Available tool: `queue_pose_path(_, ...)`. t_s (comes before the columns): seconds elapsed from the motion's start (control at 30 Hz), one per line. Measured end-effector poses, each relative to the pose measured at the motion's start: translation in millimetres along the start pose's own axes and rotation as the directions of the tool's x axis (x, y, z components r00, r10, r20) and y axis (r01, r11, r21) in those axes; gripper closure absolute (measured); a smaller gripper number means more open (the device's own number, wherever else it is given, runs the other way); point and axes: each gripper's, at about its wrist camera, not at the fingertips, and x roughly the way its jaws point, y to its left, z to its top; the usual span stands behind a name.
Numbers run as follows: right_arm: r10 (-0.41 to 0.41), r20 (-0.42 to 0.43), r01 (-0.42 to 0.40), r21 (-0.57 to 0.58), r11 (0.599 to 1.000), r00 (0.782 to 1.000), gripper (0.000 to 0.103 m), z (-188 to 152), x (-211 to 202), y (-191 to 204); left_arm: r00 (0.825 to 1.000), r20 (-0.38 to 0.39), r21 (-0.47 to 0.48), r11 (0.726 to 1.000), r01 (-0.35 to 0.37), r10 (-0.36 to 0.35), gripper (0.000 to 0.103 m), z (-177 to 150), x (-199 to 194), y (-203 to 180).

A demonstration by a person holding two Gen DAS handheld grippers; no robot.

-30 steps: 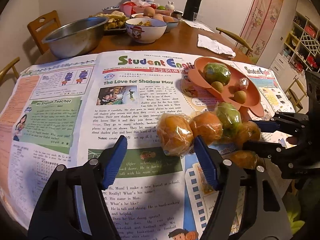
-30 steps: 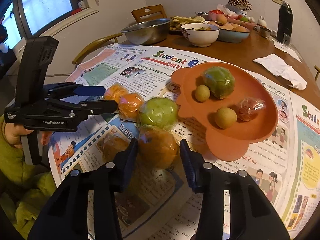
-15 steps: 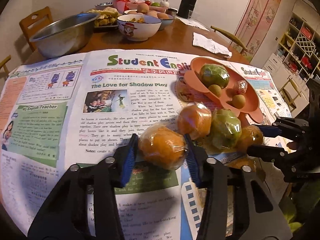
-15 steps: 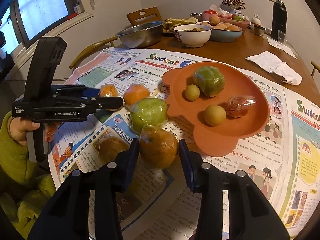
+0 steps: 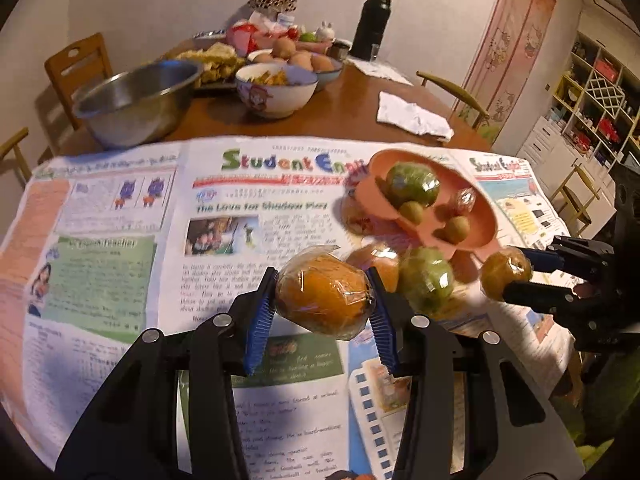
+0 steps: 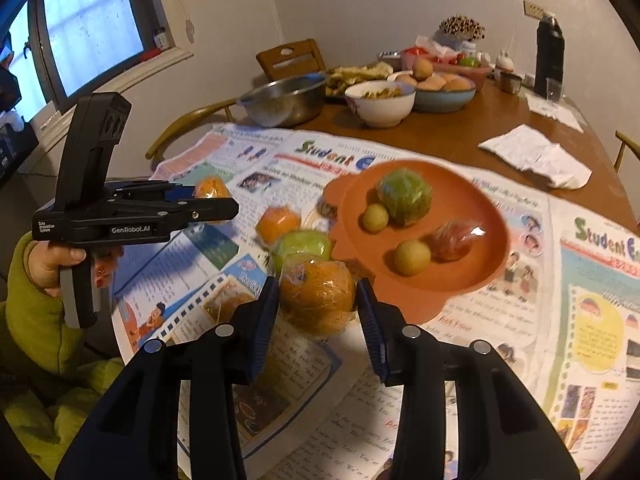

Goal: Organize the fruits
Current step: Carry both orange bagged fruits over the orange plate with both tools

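My left gripper (image 5: 322, 292) is shut on a plastic-wrapped orange (image 5: 324, 300) and holds it above the newspaper. My right gripper (image 6: 316, 300) is shut on a second wrapped orange (image 6: 318, 300), lifted just in front of the orange plate (image 6: 468, 280). The plate carries a wrapped green fruit (image 6: 404, 196), two small yellow-green fruits and a wrapped red fruit (image 6: 454, 240). A third wrapped orange (image 6: 278, 224) and a wrapped green fruit (image 6: 302, 242) lie on the newspaper left of the plate.
Newspaper (image 5: 120, 260) covers the near half of the wooden table. At the back stand a steel bowl (image 5: 136, 100), a white bowl (image 5: 276, 90), a blue bowl, a black flask (image 5: 370, 26) and a crumpled napkin (image 5: 414, 114). Chairs surround the table. A green sleeve (image 6: 36, 320) is at left.
The left gripper closed from wide open onto the nearest orange and raised it off the newspaper. The right gripper, shut on its orange throughout, also rose from the paper.
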Motion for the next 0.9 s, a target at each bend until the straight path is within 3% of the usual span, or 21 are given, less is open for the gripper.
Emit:
queue_pose_path(0.47,-0.077,0.076,0.073,0.061,0.996,0.994,0.064,16,-22,-39,0.999,-0.008,0.103,0.994,0.046,-0.045,0.067,31,15,-44)
queue_pose_path(0.9,-0.13,0.098,0.118,0.119,0.986,0.987,0.064,25,-25,-81,0.994,-0.074,0.165,0.982,0.094,-0.082,0.067,40,50,-83)
